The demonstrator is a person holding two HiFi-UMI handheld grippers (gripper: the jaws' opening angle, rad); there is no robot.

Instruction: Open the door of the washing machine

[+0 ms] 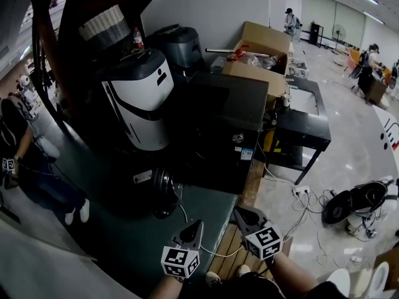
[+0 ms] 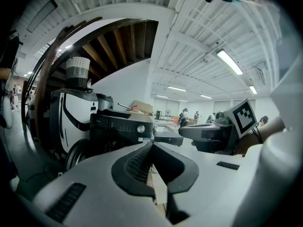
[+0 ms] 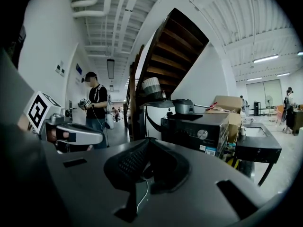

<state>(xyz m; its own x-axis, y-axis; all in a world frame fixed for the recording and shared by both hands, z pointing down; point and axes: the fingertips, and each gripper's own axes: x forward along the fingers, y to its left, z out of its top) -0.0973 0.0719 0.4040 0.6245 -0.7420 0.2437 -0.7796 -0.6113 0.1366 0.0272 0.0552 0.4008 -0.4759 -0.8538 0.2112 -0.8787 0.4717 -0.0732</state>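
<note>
The washing machine [image 1: 227,126] is a black box with a silver knob [image 1: 237,138], standing in the middle of the head view. A round dark porthole door [image 1: 161,192] sits low at its left side; I cannot tell whether it is ajar. My left gripper [image 1: 192,230] and right gripper [image 1: 242,217] hover side by side near the bottom edge, both shut and empty, well short of the machine. In the left gripper view the jaw tips [image 2: 151,145] meet below the machine [image 2: 120,129]. In the right gripper view the closed tips [image 3: 148,141] point left of the machine [image 3: 196,131].
A white-and-black appliance [image 1: 140,98] stands left of the machine under a dark staircase. Cardboard boxes [image 1: 262,48] lie behind it and a low black table [image 1: 305,120] to its right. Cables and a power strip [image 1: 302,190] trail on the floor. A person [image 1: 25,161] stands at far left.
</note>
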